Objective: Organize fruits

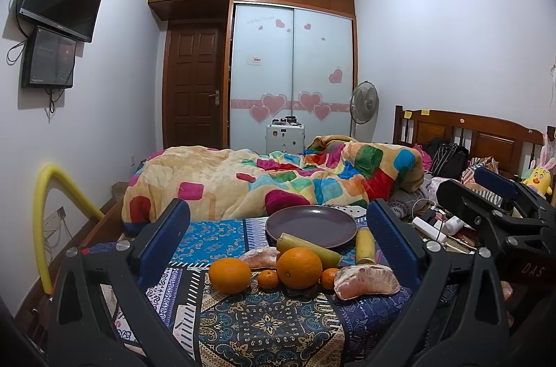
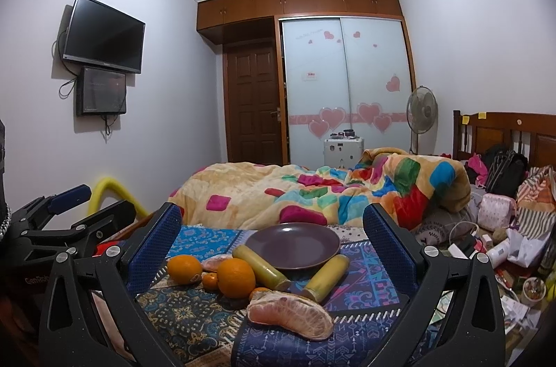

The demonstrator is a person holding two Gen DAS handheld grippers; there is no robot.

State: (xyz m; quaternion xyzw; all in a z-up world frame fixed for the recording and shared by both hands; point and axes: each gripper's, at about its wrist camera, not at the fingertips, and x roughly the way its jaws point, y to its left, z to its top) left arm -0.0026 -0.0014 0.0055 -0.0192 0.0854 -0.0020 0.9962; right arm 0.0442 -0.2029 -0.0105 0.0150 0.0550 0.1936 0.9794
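Observation:
A purple plate [image 1: 311,224] [image 2: 292,243] sits empty on a patterned cloth. In front of it lie two big oranges [image 1: 299,268] [image 1: 230,275] [image 2: 236,277] [image 2: 184,269], two small tangerines [image 1: 268,278] [image 1: 328,278], two peeled pomelo segments [image 1: 366,281] [image 1: 260,256] [image 2: 290,318] and two yellow cylindrical pieces [image 1: 365,245] [image 1: 309,247] [image 2: 326,276] [image 2: 260,267]. My left gripper [image 1: 278,228] is open and empty, just short of the fruit. My right gripper [image 2: 272,228] is open and empty, with the near pomelo segment between its fingers' line.
A colourful quilt [image 1: 271,179] lies on the bed behind the plate. Clutter of chargers, cables and bags [image 2: 486,238] lies to the right. A yellow foam tube [image 1: 45,210] stands at the left. The other gripper shows at each view's side [image 1: 493,210] [image 2: 62,214].

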